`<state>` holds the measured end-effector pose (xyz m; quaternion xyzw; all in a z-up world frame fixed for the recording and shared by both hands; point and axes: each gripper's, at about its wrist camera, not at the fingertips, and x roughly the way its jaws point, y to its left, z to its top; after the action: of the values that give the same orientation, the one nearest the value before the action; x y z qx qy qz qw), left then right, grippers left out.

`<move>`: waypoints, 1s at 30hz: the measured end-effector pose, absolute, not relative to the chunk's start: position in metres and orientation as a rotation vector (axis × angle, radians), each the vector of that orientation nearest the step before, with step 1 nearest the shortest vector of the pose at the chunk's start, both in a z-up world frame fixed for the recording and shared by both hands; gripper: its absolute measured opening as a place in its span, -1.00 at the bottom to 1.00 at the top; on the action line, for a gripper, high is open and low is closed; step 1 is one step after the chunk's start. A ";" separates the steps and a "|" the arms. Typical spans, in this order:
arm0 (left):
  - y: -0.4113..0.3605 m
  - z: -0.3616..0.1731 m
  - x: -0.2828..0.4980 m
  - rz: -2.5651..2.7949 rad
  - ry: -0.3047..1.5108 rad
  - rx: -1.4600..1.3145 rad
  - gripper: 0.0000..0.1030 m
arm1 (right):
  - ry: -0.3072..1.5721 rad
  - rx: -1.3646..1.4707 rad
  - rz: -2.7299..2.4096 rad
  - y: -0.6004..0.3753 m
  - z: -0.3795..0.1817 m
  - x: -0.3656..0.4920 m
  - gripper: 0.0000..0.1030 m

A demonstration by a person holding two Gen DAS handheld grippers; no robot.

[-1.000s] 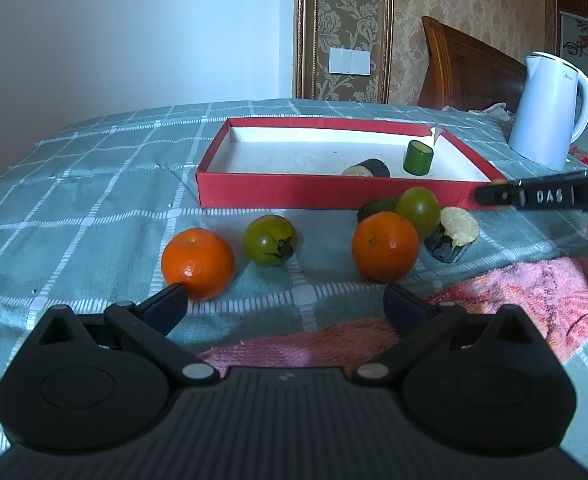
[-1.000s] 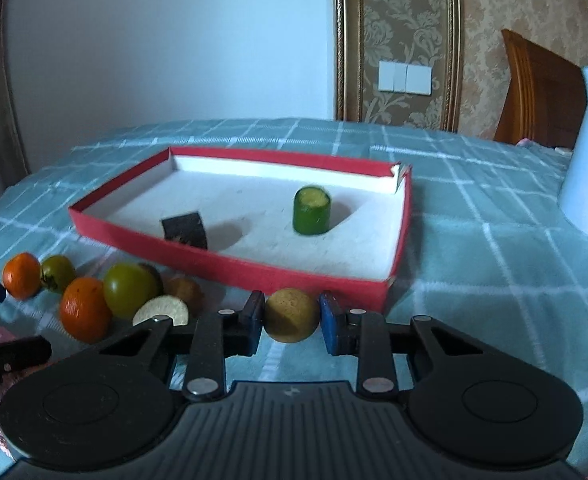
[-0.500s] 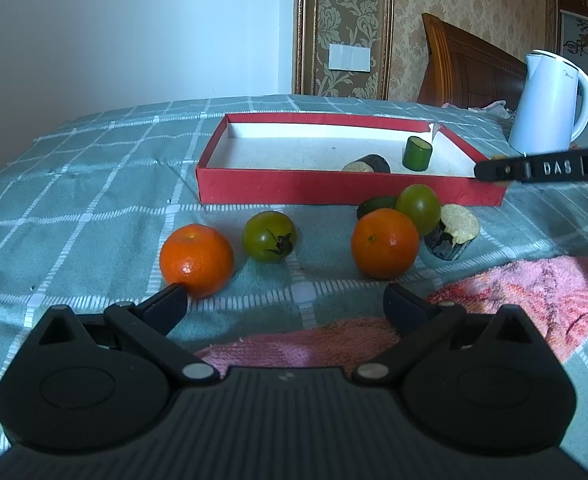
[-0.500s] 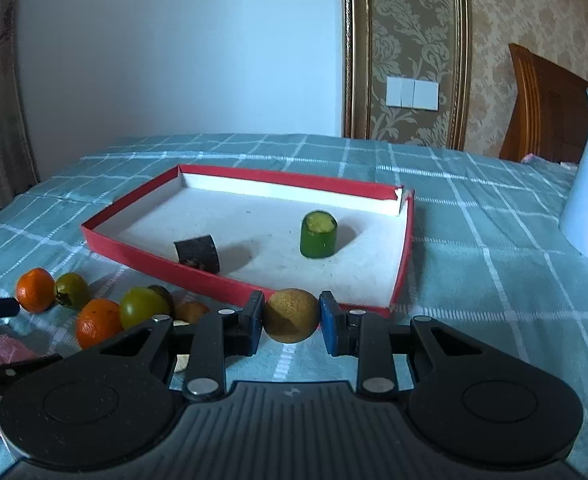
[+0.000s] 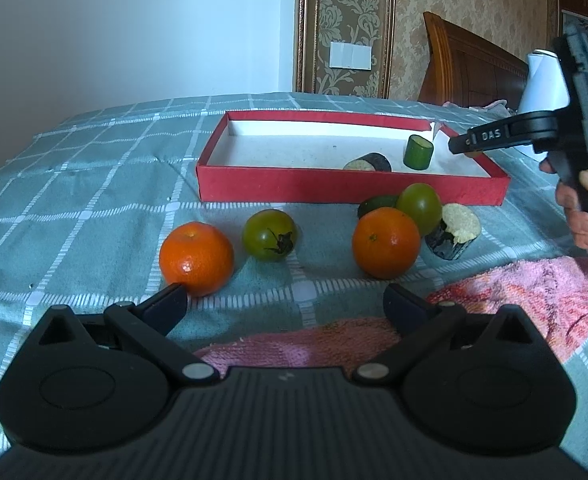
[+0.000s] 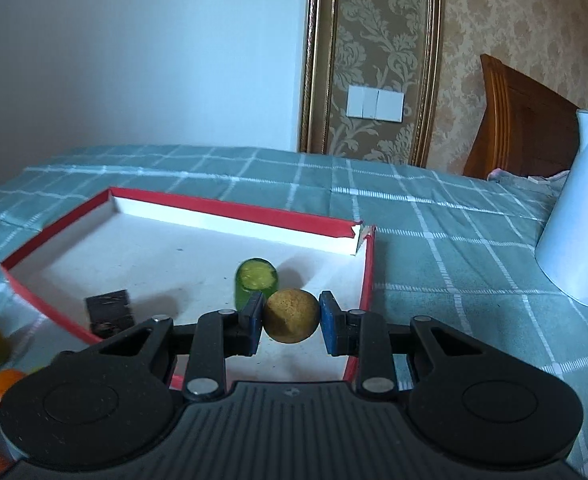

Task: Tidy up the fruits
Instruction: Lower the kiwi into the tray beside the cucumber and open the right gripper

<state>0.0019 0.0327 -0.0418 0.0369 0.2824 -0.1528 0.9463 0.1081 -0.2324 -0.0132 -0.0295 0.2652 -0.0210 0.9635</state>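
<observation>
Since a moment ago, my right claw [image 6: 291,320] has carried the little round brown fruit [image 6: 291,315] up off the cloth and over the red box [image 6: 368,276], and my left claw has stayed put. Both blue pads squeeze the brown fruit, one on each side, so my right claw is clenched on it. It hangs in the air above the near right part of the box floor. Just past my right claw, inside the box, a green cut piece [image 6: 256,280] stands upright. Off to the left of this claw, also in the box, lies a dark cut piece [image 6: 109,310]. Far to the right of it a white kettle [image 6: 578,232] stands on the green checked cloth [image 6: 454,248].

My left claw [image 5: 285,305] is wide open with nothing between its fingers. Right by its left finger sits an orange [image 5: 196,258], so close I cannot tell if they touch. A bit further ahead is a green tomato [image 5: 269,234]. Ahead and to the right is another orange [image 5: 386,242], with a second green tomato [image 5: 419,206] touching it from behind, and a dark cut piece with a pale top [image 5: 454,231] just beside them. A pink towel [image 5: 514,304] lies under and to the right of my left claw. At the far right of that view a person's hand [image 5: 580,208] holds my right claw over the box
</observation>
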 end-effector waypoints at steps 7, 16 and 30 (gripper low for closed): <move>0.032 -0.041 0.002 -0.310 0.575 0.075 1.00 | 0.595 -0.065 -0.071 -0.238 -0.027 0.133 -0.44; 0.032 -0.042 0.004 -0.302 0.582 0.075 1.00 | 0.625 -0.088 -0.067 -0.235 -0.039 0.145 -0.44; 0.032 -0.043 0.006 -0.273 0.595 0.071 1.00 | 0.559 -0.098 -0.060 -0.235 -0.035 0.129 0.16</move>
<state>0.0058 0.0320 -0.0430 0.0347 0.2924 -0.1341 0.9462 0.1288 -0.2347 -0.0350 -0.0484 0.2757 -0.0294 0.9596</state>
